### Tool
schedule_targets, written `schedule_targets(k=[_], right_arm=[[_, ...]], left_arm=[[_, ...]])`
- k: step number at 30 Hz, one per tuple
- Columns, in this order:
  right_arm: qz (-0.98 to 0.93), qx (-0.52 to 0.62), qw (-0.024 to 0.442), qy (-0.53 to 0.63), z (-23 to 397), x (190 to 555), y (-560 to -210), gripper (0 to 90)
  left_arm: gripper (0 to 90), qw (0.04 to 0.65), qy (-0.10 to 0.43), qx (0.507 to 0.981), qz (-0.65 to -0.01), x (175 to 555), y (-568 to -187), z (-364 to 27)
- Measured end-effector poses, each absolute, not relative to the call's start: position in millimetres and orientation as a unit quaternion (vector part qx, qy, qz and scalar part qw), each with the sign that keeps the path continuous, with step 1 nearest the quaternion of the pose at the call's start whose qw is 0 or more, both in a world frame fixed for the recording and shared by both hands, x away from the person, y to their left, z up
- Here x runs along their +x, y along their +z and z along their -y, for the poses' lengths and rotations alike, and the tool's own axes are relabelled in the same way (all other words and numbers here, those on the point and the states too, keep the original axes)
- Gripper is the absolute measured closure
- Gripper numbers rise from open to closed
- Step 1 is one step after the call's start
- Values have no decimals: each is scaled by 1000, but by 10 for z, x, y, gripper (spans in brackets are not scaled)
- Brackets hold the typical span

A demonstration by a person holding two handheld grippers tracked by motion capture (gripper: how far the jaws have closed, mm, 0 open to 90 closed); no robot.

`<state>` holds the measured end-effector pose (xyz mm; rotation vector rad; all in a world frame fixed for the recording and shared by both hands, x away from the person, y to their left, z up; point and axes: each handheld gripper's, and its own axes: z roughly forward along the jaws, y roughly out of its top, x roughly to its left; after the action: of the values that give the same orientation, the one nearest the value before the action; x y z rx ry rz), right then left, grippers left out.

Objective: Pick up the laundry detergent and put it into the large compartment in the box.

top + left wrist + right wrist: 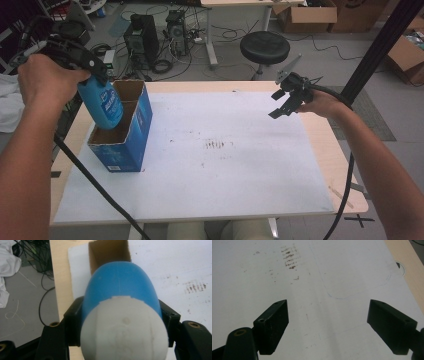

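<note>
Left gripper (92, 75) clamped on a blue plastic bottle with a white cap end (104, 104), black jaws pressing on both of its sides in the left gripper view, white end (123, 330) toward the camera. Bottle held tilted above a tall blue cardboard box with an open top and a brown inside (124, 127), lower end of the bottle over the near compartment of the box. Whether bottle and box touch: cannot tell. Box split by a cardboard divider into a near and a far compartment, standing near the left edge of the white sheet (210, 165) covering the pale wooden worktop (332, 150), about midway between near and far edge. In the left gripper view, open brown compartment (108, 252) seen just beyond the blue body.

Right gripper (287, 102) held above the right part of the worktop, near the far right corner of the sheet, jaws wide apart with nothing between them. Below it, in the right gripper view, bare white sheet (324, 302) with a patch of brown smudges (290, 258).
</note>
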<state>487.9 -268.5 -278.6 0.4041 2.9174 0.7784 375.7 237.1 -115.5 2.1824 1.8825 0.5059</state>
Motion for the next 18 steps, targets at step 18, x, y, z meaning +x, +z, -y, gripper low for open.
schedule_targets(k=[18], right_arm=[[-958,138,45,248,2663,4906,-2821,172]], left_arm=[[383,104,166,740,-644,3864,-1652,-2520]])
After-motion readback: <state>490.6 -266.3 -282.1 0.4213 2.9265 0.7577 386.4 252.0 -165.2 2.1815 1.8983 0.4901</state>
